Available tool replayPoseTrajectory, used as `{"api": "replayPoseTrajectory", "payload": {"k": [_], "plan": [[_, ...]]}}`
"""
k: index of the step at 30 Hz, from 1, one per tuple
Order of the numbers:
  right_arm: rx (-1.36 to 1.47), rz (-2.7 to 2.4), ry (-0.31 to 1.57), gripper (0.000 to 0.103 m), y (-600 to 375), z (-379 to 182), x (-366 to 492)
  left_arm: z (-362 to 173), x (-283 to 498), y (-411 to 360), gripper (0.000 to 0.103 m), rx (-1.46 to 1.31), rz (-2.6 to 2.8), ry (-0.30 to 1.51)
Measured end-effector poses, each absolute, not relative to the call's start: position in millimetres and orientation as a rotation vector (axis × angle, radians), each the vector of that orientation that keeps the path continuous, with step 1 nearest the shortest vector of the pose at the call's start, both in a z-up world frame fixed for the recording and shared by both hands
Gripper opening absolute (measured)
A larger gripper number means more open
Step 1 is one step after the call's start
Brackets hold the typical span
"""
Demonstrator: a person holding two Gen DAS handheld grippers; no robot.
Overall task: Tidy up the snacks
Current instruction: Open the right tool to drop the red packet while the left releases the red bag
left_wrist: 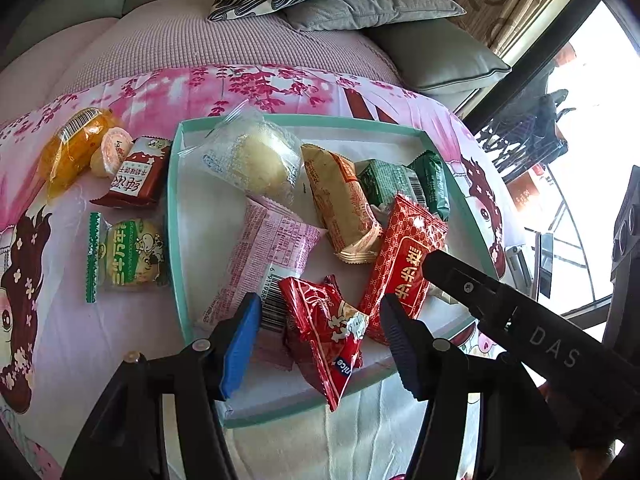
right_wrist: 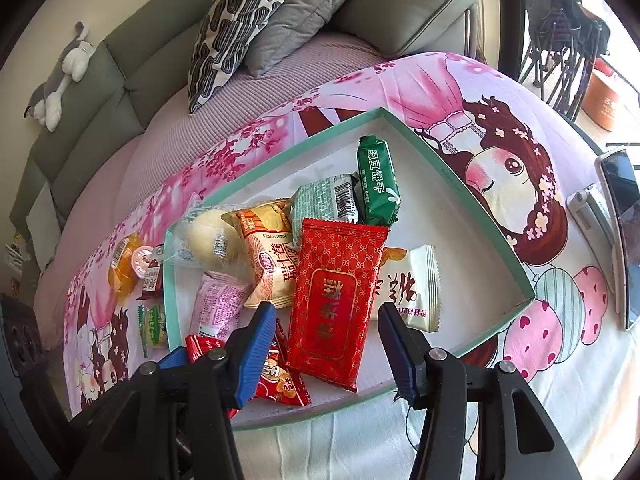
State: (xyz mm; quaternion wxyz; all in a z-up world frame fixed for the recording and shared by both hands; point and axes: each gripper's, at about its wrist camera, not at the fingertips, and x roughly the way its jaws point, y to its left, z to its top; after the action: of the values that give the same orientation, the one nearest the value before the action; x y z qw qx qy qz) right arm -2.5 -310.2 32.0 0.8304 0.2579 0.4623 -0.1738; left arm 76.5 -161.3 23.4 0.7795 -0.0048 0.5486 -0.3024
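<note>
Snacks crowd tray (right_wrist: 486, 216) centre; right corner lies bare, rim-bounded.

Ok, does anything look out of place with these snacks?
Yes. Four snacks lie outside the tray, to its left on the cloth: an orange pack, a small round cup, a brown packet and a green-edged biscuit pack.

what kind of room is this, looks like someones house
Most likely a home living room. A grey-green sofa with throw pillows stands behind a table under a pink cartoon tablecloth, and a plush toy lies on the sofa back.
</note>
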Motion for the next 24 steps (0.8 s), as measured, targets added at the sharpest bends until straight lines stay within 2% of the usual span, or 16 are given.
{"api": "replayPoseTrajectory", "payload": {"k": [24], "plan": [[0.503,-0.329,1.012,0.059,-298.8,29.1,5.2,32.9,115.6,-89.1,0.062,-0.104,-0.352,1.099]]}}
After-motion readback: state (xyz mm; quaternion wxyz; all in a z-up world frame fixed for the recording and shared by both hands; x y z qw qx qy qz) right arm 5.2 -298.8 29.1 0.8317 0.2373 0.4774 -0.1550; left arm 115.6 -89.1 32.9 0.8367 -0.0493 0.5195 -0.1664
